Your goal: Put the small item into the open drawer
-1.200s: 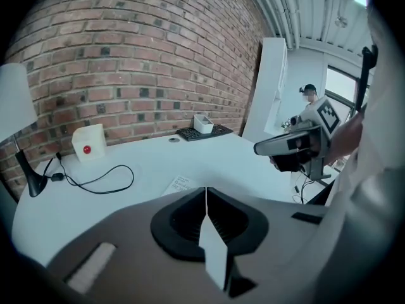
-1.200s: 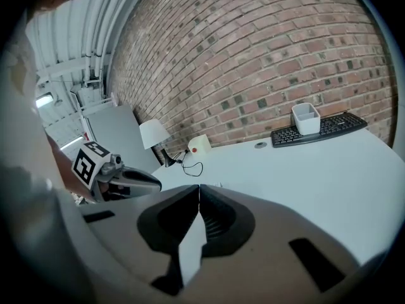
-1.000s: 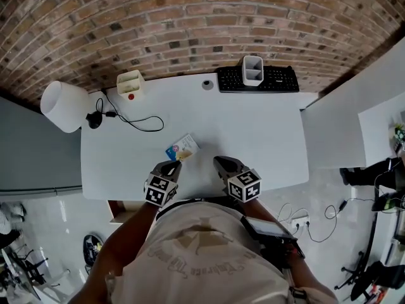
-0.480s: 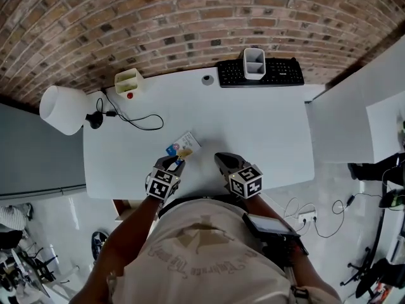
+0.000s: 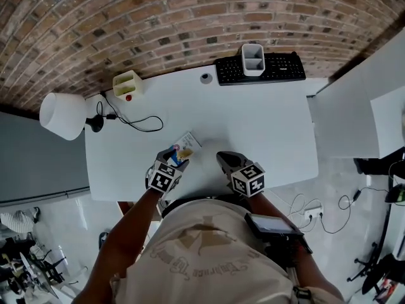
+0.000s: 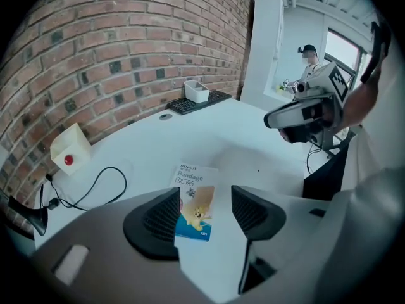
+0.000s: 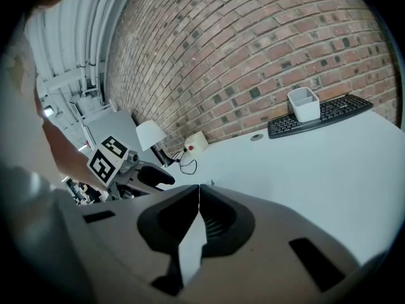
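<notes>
The small item is a flat bandage box (image 5: 186, 147), white and blue with a cartoon picture, lying on the white table (image 5: 253, 132). My left gripper (image 5: 174, 155) points steeply down at the box's near end. In the left gripper view the box (image 6: 195, 201) lies between the two dark pads (image 6: 159, 220), which stand apart and do not press on it. The left gripper's (image 6: 204, 211) jaws have just been opening. My right gripper (image 5: 224, 159) hovers over the table to the right of the box, its jaws shut on nothing (image 7: 199, 198). No drawer is clearly in view.
At the table's far edge are a black keyboard (image 5: 259, 68) with a white two-part holder (image 5: 253, 58) on it, and a cream box with a red button (image 5: 127, 83). A white lamp (image 5: 62, 114) and black cable (image 5: 136, 122) are at the left.
My left gripper has moved forward and down to the bandage box and its jaws have opened from shut. The box has not moved. The right gripper has stayed in place.
</notes>
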Demonstrator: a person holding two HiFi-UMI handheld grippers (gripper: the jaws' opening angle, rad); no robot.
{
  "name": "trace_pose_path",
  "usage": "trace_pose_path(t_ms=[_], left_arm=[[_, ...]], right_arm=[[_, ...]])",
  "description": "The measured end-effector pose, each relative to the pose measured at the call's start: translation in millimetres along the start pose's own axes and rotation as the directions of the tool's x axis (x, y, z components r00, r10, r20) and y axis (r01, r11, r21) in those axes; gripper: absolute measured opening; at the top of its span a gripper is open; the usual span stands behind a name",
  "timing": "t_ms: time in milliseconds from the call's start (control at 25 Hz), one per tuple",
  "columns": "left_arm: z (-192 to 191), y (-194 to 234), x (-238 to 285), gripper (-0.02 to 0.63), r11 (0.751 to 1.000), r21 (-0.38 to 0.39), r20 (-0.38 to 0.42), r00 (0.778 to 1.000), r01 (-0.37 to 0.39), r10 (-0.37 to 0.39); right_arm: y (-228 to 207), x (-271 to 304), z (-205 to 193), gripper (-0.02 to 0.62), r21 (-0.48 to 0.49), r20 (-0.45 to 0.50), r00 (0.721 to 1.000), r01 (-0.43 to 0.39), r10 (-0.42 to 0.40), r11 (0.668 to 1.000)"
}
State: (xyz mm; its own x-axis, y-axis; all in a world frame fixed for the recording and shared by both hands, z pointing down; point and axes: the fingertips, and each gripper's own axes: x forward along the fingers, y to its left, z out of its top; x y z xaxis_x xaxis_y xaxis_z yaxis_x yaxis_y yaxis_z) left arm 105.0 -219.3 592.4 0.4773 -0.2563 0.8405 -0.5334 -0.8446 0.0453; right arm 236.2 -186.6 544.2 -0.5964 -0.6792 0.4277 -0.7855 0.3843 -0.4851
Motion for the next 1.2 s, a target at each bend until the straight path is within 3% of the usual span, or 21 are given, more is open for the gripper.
trace_pose_path(t_ms=[360, 800, 920, 1080, 1200], left_arm=[[-4, 9, 26, 0.349, 0.998, 0.063, -0.136, 0.991, 0.023, -0.014], [-6, 17, 51, 0.374, 0.984, 0.154, -0.282, 0.958, 0.090, -0.043], [-8, 21, 57, 0.374, 0.978, 0.181, -0.334, 0.942, 0.099, -0.033], [-18, 20, 64, 0.379, 0.974, 0.183, -0.428, 0.903, 0.132, -0.042], [-21, 18, 69, 0.380, 0.968, 0.205, -0.448, 0.893, 0.146, -0.040]], right_arm=[[-13, -9, -1, 0.006, 0.022, 0.006, 1.000, 0.019, -0.019, 1.000], [-27, -19, -7, 0.006, 0.049, 0.000, 0.999, 0.042, -0.042, 0.998], [-31, -21, -8, 0.006, 0.055, 0.000, 0.999, 0.050, -0.050, 0.997], [-36, -25, -11, 0.006, 0.066, -0.004, 0.998, 0.058, -0.058, 0.996], [-37, -27, -14, 0.006, 0.070, -0.010, 0.998, 0.061, -0.061, 0.996]])
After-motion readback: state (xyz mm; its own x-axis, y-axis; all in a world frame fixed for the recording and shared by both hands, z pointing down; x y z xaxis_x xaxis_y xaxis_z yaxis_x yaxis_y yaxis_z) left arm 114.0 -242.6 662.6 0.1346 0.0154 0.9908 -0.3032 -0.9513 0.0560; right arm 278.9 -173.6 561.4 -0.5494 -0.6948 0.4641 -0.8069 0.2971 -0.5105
